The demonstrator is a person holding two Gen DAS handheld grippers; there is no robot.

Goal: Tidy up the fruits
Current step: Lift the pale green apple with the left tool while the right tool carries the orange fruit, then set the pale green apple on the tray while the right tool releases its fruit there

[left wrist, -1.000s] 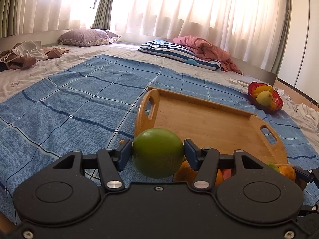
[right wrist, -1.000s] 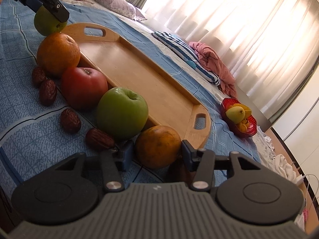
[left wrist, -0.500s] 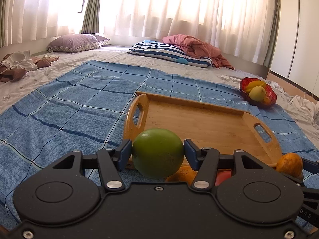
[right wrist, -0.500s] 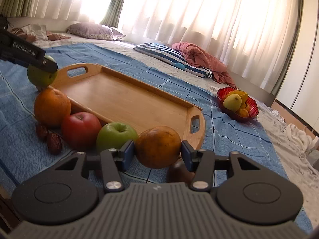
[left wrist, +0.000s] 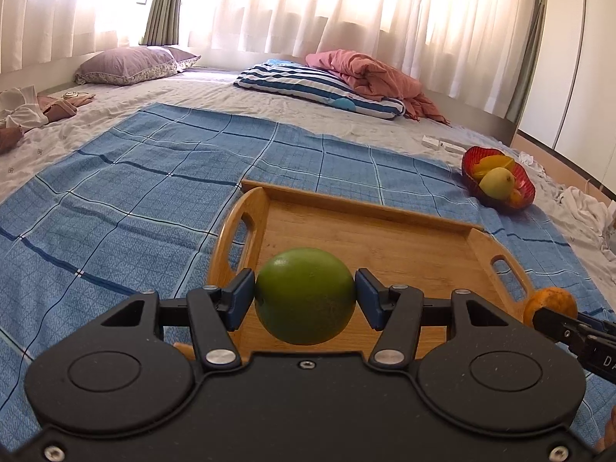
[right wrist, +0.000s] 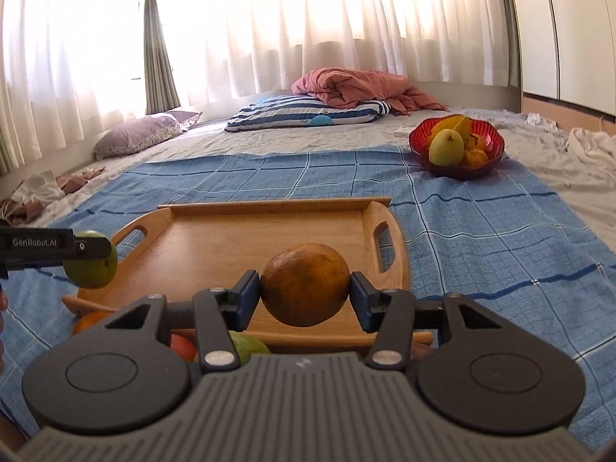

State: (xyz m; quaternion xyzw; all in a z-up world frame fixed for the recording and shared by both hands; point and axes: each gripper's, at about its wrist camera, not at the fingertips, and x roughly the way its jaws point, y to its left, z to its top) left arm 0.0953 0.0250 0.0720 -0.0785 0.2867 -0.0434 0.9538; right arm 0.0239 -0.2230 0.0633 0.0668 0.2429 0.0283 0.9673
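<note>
My left gripper [left wrist: 305,302] is shut on a green fruit [left wrist: 305,300] and holds it above the near left end of the wooden tray [left wrist: 369,238]. My right gripper [right wrist: 304,296] is shut on an orange [right wrist: 305,284] and holds it over the near edge of the tray [right wrist: 238,238]. The green fruit also shows at the left of the right wrist view [right wrist: 92,263], and the orange at the right of the left wrist view [left wrist: 550,302]. An orange [right wrist: 90,321], a red apple [right wrist: 183,346] and a green apple [right wrist: 250,346] lie in front of the tray, partly hidden.
The tray rests on a blue checked cloth [left wrist: 115,200] spread over a bed. A red bowl of fruit [right wrist: 456,144] stands at the far right. A striped pillow [right wrist: 308,113], a pink blanket [right wrist: 354,86] and a purple pillow [left wrist: 127,65] lie at the back.
Both grippers have risen and swung toward the tray with their fruits. The fruits in front of the tray have dropped mostly out of sight below the right gripper.
</note>
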